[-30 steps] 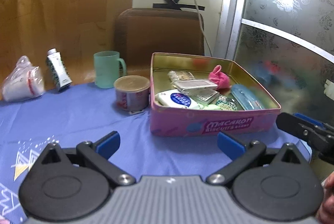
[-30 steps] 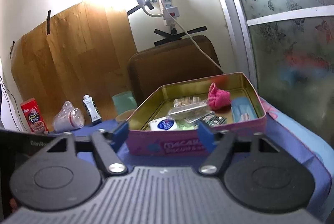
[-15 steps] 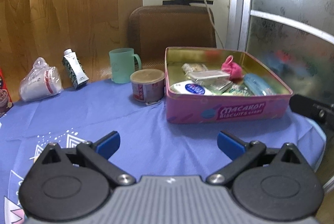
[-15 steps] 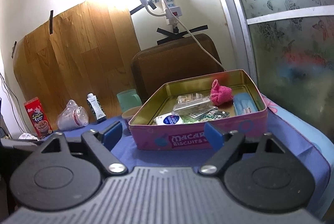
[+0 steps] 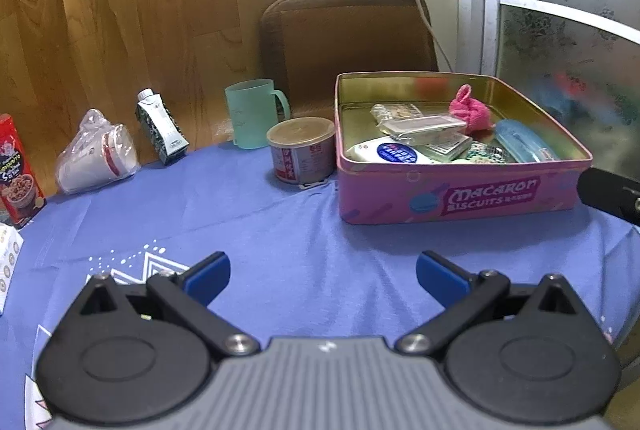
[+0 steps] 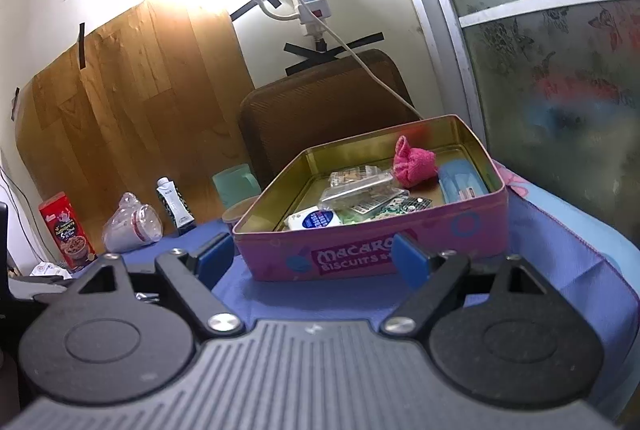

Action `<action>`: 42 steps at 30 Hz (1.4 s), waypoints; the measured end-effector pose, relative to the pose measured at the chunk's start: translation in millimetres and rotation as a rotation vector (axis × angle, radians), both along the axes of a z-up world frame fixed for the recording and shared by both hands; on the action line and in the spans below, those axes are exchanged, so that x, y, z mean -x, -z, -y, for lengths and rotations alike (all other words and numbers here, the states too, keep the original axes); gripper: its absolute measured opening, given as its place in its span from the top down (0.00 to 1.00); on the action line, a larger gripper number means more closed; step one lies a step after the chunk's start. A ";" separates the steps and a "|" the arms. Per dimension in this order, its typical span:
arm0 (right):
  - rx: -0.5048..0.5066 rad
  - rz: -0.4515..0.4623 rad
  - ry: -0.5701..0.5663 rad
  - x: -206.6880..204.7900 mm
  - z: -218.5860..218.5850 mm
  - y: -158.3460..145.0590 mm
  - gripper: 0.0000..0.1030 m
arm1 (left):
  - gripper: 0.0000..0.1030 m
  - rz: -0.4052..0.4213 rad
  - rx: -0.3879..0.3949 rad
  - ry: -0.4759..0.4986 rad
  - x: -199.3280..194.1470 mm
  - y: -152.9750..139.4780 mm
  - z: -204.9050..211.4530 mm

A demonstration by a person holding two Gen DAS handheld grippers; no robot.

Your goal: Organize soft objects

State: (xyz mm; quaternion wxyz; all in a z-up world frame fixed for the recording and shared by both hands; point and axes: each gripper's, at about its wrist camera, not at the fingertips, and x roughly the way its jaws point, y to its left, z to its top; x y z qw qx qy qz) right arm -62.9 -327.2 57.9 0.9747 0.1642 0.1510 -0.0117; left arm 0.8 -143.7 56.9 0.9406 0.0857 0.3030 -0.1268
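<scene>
On the blue-clothed counter [image 5: 280,230] sits a pink biscuit tin [image 5: 460,195], with a pink soft cloth bundle [image 5: 470,109] lying toward its far side among packets. Both claws hover in front of the tin, empty: the left claw [image 5: 322,276] stands wide open, and the right claw [image 6: 312,258] has just been opening, nothing between its jaws.

The red carton [image 5: 16,169] is cut by the left-wrist view's left edge. The tin's [image 6: 372,250] front wall hides the lower parts of its contents. Shapes behind the frosted glass [image 6: 560,89] are blurred, unidentifiable. Print on the small can [image 5: 302,159] is too small to read.
</scene>
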 end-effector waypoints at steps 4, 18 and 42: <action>-0.006 -0.006 0.002 -1.8 1.1 2.0 0.14 | 0.00 -0.027 -0.010 -0.002 -4.9 3.8 1.1; -0.013 -0.018 0.024 -2.5 -1.1 4.5 0.13 | 0.00 -0.073 -0.026 -0.013 -15.0 13.2 -3.0; -0.002 -0.014 0.015 -7.3 -4.4 4.0 0.12 | 0.00 -0.034 -0.043 -0.018 -15.6 11.0 -7.2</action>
